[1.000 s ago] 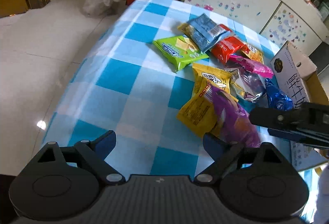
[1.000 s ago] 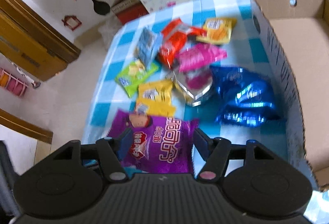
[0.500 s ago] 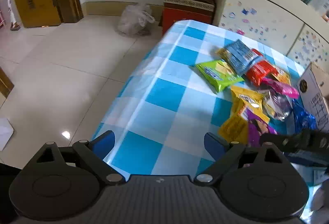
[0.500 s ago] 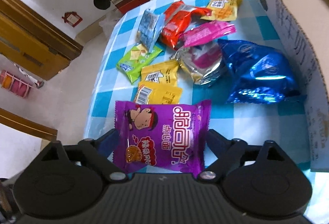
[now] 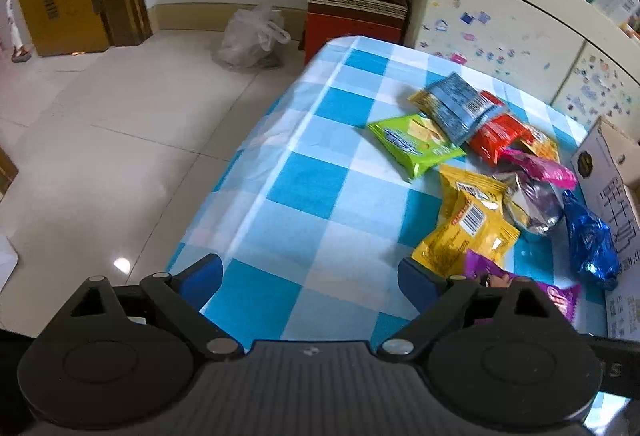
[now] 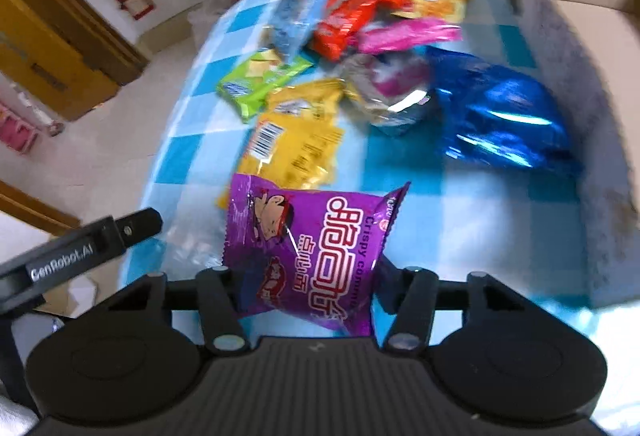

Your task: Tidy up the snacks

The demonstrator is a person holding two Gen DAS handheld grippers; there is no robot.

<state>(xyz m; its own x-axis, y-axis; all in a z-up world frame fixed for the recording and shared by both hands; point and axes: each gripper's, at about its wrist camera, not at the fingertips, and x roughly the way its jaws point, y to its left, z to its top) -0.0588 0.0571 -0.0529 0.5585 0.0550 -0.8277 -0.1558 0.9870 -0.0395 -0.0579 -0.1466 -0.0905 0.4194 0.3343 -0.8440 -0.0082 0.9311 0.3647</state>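
Here we angle both tongs steeply down over the checked surface point(image 5: 304, 195). Our right tongs point(image 6: 306, 276) are clamped on the purple snack bag point(image 6: 308, 256), lifted at the near edge. Our left tongs point(image 5: 310, 276) gape wide, empty, beside the snack pile point(image 5: 480, 155).

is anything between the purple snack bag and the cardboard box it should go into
Nothing visible blocks it. The right tongs are shut on the purple snack bag, and the checked tablecloth between it and the cardboard box is bare. The blue foil bag lies against the box wall farther back, beside the direct path.
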